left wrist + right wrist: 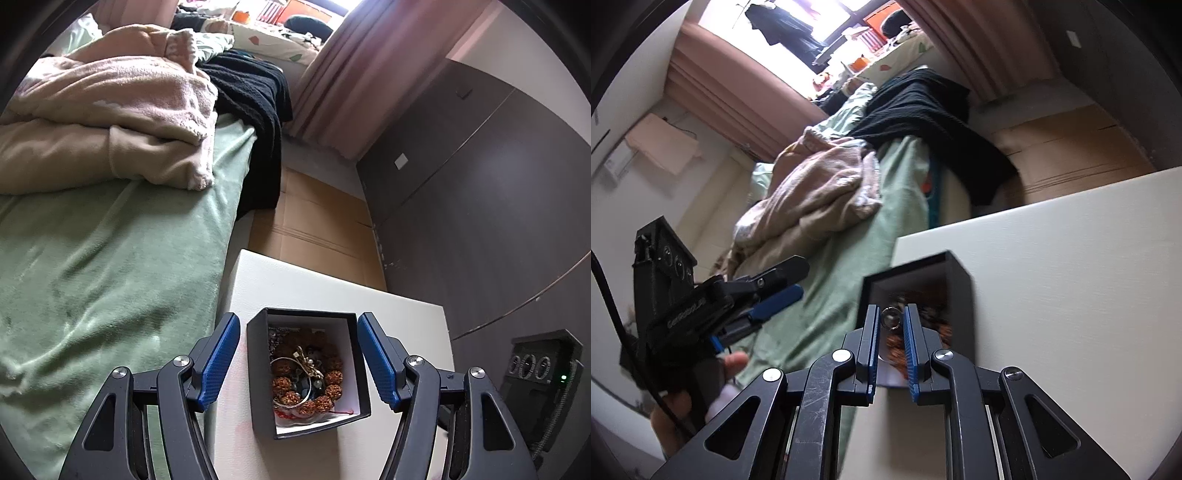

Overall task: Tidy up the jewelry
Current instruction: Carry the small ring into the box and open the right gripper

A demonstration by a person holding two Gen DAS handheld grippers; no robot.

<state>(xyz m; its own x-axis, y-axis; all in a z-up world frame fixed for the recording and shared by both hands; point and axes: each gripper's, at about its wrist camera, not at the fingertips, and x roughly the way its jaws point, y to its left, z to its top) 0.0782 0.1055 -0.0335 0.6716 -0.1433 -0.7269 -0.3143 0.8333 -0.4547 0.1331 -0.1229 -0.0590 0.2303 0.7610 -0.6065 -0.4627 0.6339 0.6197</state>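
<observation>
We are working at a white table (314, 291) beside the bed (110, 258); the black box (308, 373) of jewelry is sitting between our left gripper's (297, 358) spread fingers, while our right gripper (891, 319) is pinching a ring (890, 317)

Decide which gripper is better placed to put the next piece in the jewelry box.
Right. The right gripper pinches a silver ring just above the black box; the left gripper is open and empty, straddling it.
</observation>
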